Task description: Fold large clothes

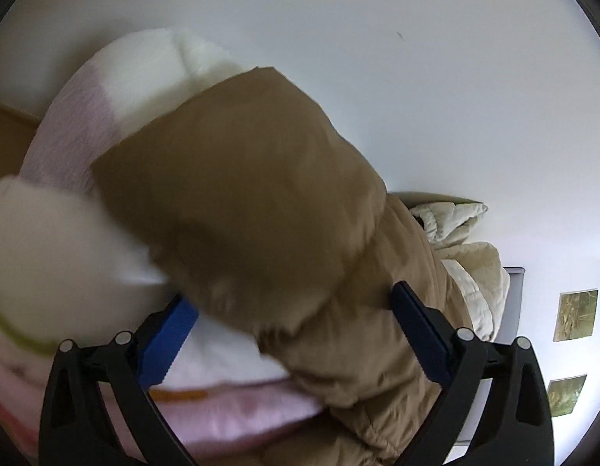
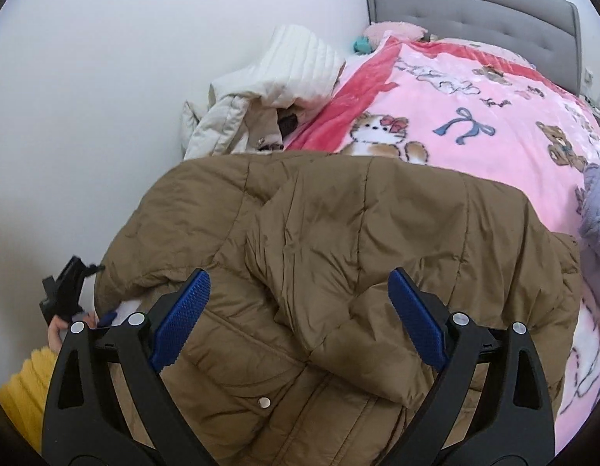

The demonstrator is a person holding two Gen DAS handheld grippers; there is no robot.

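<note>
Both claws, left and right, gape empty above the tan jacket folded on the bed, so its puffy sleeve could spring back and undo the fold.

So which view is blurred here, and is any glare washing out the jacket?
Left wrist view: brown jacket and pale bedding smeared by motion blur, fisheye-bent. Right wrist view: jacket quilting and pink blanket fairly sharp, soft even light, no glare.
</note>
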